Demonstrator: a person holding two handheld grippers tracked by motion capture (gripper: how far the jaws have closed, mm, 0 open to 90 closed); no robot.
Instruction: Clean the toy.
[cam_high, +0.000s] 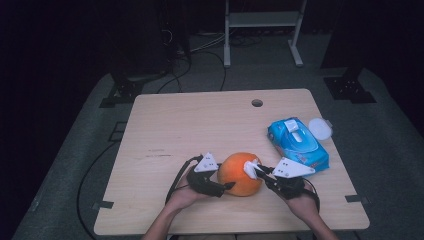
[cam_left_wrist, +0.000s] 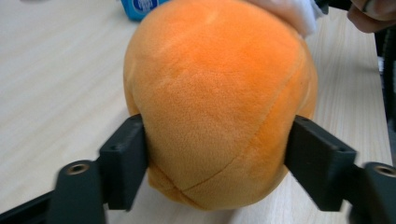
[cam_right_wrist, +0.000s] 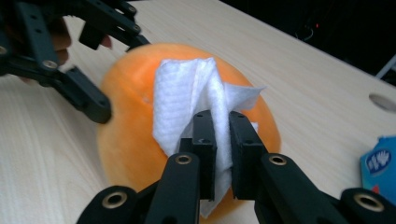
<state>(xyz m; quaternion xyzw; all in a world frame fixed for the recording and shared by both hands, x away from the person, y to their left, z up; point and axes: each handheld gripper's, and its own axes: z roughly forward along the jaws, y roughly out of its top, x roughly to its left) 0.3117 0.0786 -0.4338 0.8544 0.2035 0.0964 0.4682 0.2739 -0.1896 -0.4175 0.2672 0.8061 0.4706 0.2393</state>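
Right gripper (cam_right_wrist: 222, 140) pinching wipe (cam_right_wrist: 187, 98), packet (cam_high: 298, 143) behind

Fixed high camera: above the person's edge of the table (cam_high: 165, 120), facing forward and down, set well back. Two gripper cameras: each looks along its own jaws, very close. Shared by all three: the orange plush ball (cam_high: 239, 174) (cam_left_wrist: 219, 102) (cam_right_wrist: 135, 144).

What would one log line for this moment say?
left gripper: fingers clasp orange plush ball | right gripper: shut on white wipe, laid on ball | wipe pack: on table
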